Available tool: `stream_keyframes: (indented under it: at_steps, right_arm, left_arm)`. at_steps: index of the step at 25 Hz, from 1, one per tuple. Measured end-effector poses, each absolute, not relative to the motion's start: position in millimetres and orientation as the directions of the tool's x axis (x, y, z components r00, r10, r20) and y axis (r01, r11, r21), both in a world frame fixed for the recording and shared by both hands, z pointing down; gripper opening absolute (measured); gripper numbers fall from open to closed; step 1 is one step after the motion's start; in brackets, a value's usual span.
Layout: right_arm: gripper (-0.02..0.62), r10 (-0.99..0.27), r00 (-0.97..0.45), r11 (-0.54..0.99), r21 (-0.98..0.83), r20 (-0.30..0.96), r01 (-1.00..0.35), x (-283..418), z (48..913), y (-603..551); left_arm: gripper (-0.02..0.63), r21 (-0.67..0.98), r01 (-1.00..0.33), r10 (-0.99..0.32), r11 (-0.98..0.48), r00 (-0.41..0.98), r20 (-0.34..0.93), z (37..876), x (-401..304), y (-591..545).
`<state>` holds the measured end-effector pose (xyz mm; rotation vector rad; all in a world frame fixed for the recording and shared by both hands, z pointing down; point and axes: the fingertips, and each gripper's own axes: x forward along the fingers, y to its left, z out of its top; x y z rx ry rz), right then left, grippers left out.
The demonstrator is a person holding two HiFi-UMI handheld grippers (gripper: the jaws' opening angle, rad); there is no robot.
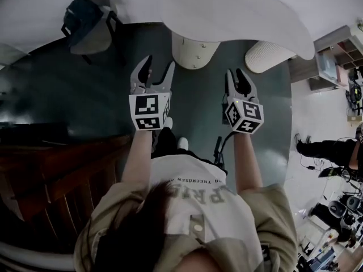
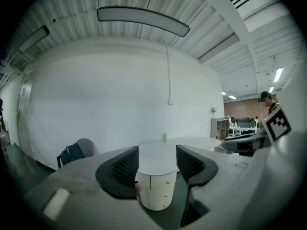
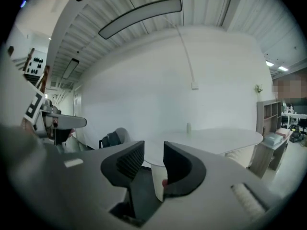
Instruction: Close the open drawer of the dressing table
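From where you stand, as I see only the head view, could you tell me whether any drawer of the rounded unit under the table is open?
Observer: In the left gripper view the drawer unit faces us: three knobs in a column, fronts apparently flush, none pulled out.
Operator: Thank you. Is anything between the jaws on my left?
Observer: No, the left gripper is open and empty.
Operator: And on my right?
Observer: The right gripper shows a narrower gap, also empty.
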<state>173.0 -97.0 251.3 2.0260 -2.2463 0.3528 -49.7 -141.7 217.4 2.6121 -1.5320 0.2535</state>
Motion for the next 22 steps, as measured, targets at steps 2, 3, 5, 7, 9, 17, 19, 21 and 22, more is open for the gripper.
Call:
stream_keyframes:
  at_steps: [2,3,5,7,9,17,19,21,22]
  right_arm:
    - [0.126,-0.973,-0.111,0.087,-0.122,0.201,-0.989,168.9,235.8,-85.6]
    - [0.120,-0.976,-0.108,0.085,-0.128,0.191,-0.988,167.0,229.9,-81.7]
    - [0.108,-0.979,-0.102,0.079,-0.133,0.176,-0.988,165.2,220.7,-75.4]
    - [0.091,-0.981,-0.095,0.075,-0.121,0.166,-0.990,164.0,213.6,-69.8]
    - [0.068,-0.983,-0.090,0.076,-0.095,0.159,-0.993,161.0,207.1,-64.8]
    - [0.010,-0.989,-0.073,0.066,-0.055,0.132,-0.996,154.2,190.4,-51.4]
    - [0.006,-0.989,-0.068,0.061,-0.057,0.130,-0.996,153.9,191.7,-48.6]
    - [0.006,-0.989,-0.071,0.064,-0.060,0.128,-0.996,152.7,192.5,-46.9]
    - [0.006,-0.989,-0.074,0.067,-0.061,0.127,-0.996,151.9,191.9,-46.3]
  left_arm:
    - [0.234,0.001,-0.872,-0.857,-0.490,0.482,0.184,209.0,-51.1,-131.5]
    - [0.215,-0.003,-0.871,-0.857,-0.491,0.483,0.179,205.9,-51.7,-127.8]
    - [0.182,-0.011,-0.869,-0.858,-0.494,0.486,0.167,200.9,-50.2,-121.8]
    - [0.155,-0.016,-0.867,-0.858,-0.497,0.489,0.157,198.0,-47.1,-116.4]
    - [0.126,-0.023,-0.865,-0.858,-0.500,0.492,0.148,195.1,-44.9,-112.4]
    - [0.030,-0.050,-0.860,-0.857,-0.508,0.499,0.131,187.0,-46.2,-104.0]
    - [0.009,-0.052,-0.861,-0.859,-0.506,0.498,0.121,187.6,-48.8,-102.5]
    - [0.008,-0.056,-0.861,-0.860,-0.506,0.498,0.115,187.9,-51.0,-102.2]
    - [0.008,-0.058,-0.860,-0.860,-0.506,0.498,0.114,187.8,-52.0,-102.3]
